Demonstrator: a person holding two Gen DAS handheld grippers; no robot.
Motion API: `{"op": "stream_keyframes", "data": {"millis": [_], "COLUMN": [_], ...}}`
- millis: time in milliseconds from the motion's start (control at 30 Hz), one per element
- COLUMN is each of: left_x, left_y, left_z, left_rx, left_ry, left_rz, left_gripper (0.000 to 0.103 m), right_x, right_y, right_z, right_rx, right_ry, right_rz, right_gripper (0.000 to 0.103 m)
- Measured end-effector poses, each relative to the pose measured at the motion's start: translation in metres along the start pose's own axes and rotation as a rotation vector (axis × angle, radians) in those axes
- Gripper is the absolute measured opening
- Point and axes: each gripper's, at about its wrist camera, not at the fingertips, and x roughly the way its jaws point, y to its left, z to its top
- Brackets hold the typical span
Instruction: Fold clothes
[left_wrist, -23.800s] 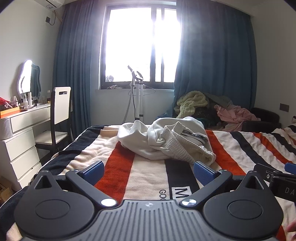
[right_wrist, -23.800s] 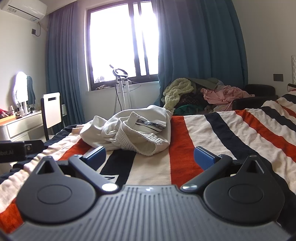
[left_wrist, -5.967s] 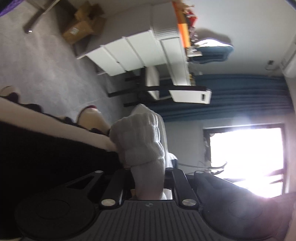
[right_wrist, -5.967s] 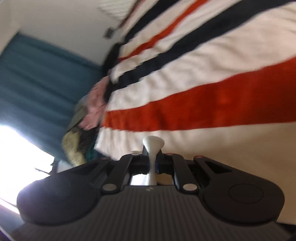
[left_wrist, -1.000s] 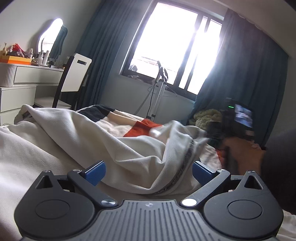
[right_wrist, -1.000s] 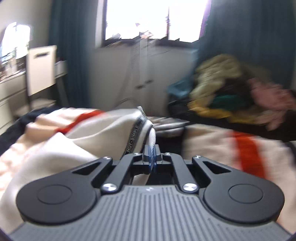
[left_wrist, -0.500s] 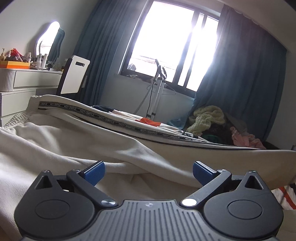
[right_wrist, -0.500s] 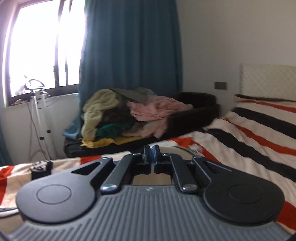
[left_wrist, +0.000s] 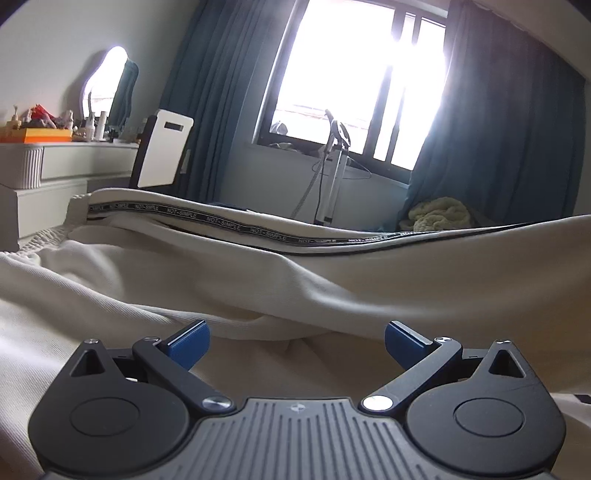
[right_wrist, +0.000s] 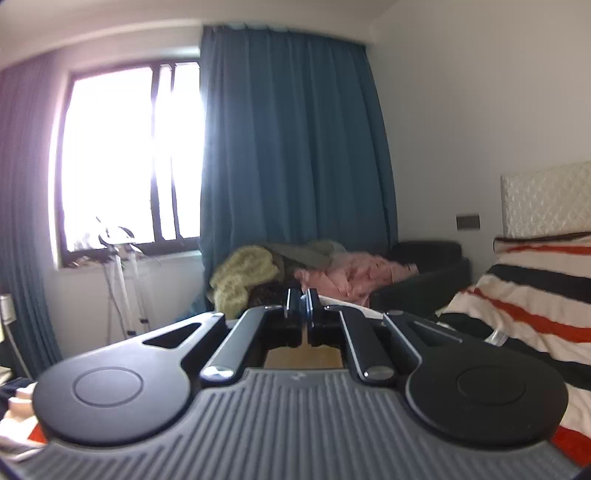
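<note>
Bedroom with blue curtains (right_wrist: 295, 155) and bright window (left_wrist: 354, 77) across upper middle of both views. Cream garment (left_wrist: 258, 280) spread over whole middle band of left wrist view, with black lettered tape (left_wrist: 207, 221) along its raised far edge, from middle left toward right. Left gripper (left_wrist: 297, 338) low over this cloth at bottom centre, blue pads (left_wrist: 188, 341) standing wide apart, nothing between them, cloth just below. Open room ahead of pads only up to a long fold crossing frame.

Orange tray (left_wrist: 37, 134) on white dresser (left_wrist: 55, 162) at left edge, holding small items, too small to tell. White chair (left_wrist: 162, 151) beside it.

Right gripper (right_wrist: 306, 306) at middle of right wrist view, fingers pressed together on thin edge of pale cloth; strip of same cloth visible under the fingers. Cannot tell more of the held part. Pile of clothes (right_wrist: 314, 269), yellow and pink, on dark sofa (right_wrist: 424, 266) behind fingertips. Striped blanket (right_wrist: 535, 317) at right edge, falling away at its near side. White stand (right_wrist: 122, 288) under window at left.
</note>
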Motion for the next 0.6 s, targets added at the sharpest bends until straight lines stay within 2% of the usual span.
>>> {"op": "stream_keyframes", "data": {"millis": [67, 200, 300, 367, 433, 600], "left_x": [0.001, 0.003, 0.008, 0.013, 0.018, 0.028], "left_y": [-0.002, -0.005, -0.007, -0.009, -0.009, -0.01], "left_z": [-0.001, -0.003, -0.006, -0.007, -0.008, -0.013], "left_rx": [0.013, 0.039, 0.057, 0.058, 0.054, 0.076], "left_ry": [-0.004, -0.015, -0.019, -0.012, -0.002, 0.033], "left_rz": [0.006, 0.014, 0.013, 0.012, 0.01, 0.013], "left_gripper": [0.102, 0.102, 0.102, 0.102, 0.102, 0.102], "right_x": [0.058, 0.172, 0.221, 0.233, 0.229, 0.18], "right_y": [0.01, 0.024, 0.02, 0.012, -0.002, -0.031], "right_z": [-0.009, -0.058, -0.094, -0.114, -0.129, -0.141], "right_rx": [-0.006, -0.087, -0.107, -0.064, 0.019, 0.102], "right_ry": [0.075, 0.19, 0.237, 0.271, 0.323, 0.411], "right_rz": [-0.048, -0.201, -0.275, -0.283, -0.25, -0.19], "right_gripper": [0.006, 0.003, 0.003, 0.003, 0.003, 0.006]}}
